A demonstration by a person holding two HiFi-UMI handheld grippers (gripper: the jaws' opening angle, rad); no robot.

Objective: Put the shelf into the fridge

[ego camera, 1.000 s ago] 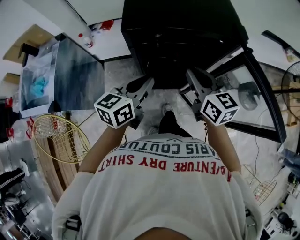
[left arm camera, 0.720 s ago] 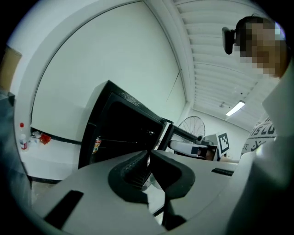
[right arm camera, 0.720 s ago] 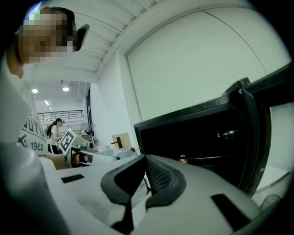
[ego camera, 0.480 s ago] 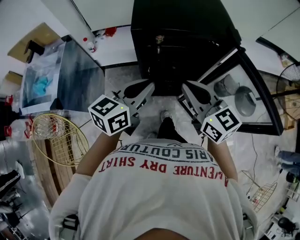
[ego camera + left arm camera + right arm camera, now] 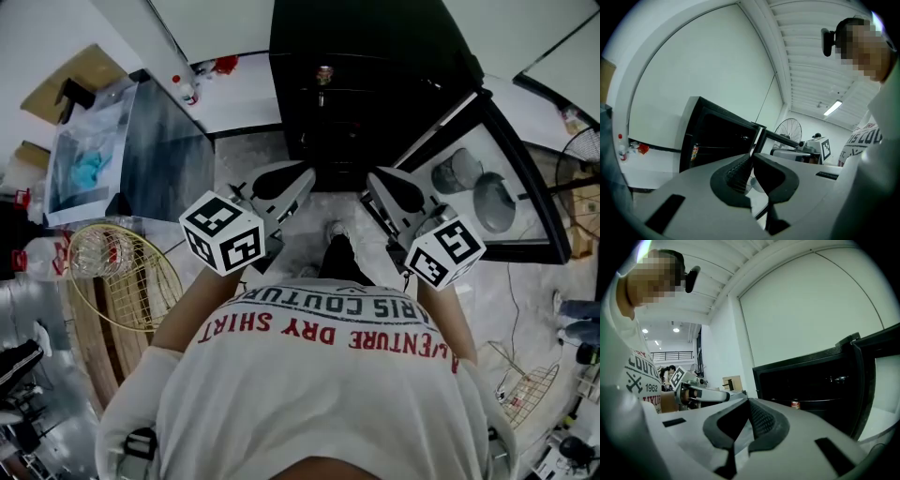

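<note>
left claw [image 5: 306,175], right claw [image 5: 371,180] closed, empty, before open fridge [image 5: 375,56]

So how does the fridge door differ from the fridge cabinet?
The fridge cabinet is dark inside and holds a can; the fridge door has a pale lining holding grey round containers. The cabinet stands ahead; the door is swung open to its right. Both are black-framed.

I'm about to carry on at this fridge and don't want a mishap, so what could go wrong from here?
The open fridge door stands close beside the right gripper, which is shut and empty; a sideways swing might hit it. A can stands inside the fridge; anything pushed in could knock it over. A wire rack lies on the floor left of the person and could trip them.
</note>
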